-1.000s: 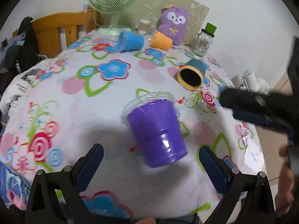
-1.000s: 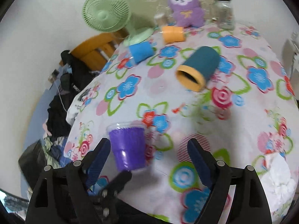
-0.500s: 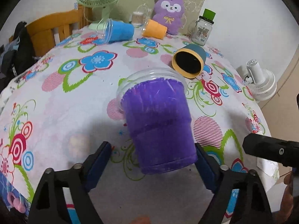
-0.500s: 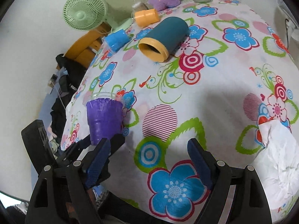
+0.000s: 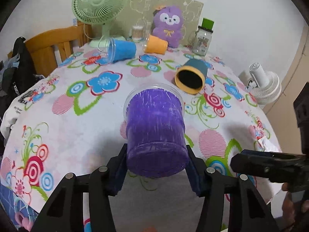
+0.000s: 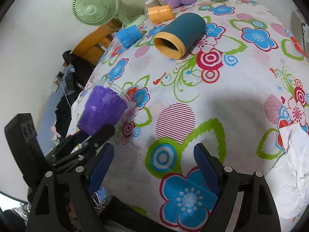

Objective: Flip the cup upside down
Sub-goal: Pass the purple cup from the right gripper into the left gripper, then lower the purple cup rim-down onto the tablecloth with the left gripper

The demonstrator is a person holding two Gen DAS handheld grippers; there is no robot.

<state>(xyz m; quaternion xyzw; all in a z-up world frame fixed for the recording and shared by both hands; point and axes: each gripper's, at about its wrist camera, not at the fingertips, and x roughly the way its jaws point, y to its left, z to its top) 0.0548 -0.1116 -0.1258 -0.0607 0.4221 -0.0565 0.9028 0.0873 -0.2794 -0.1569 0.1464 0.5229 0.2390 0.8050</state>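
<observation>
Left gripper clamped on purple plastic cup base, lifted off floral tabletop; right gripper apart, empty. Risk: smooth tapered cup slips out mid-flip.

purple cup: glossy plastic | tablecloth: matt cloth

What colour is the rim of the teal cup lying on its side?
Yellow-orange rim on the teal cup; clearest in the right wrist view.

Green fan; purple plush; teal cup lying sideways.
</observation>
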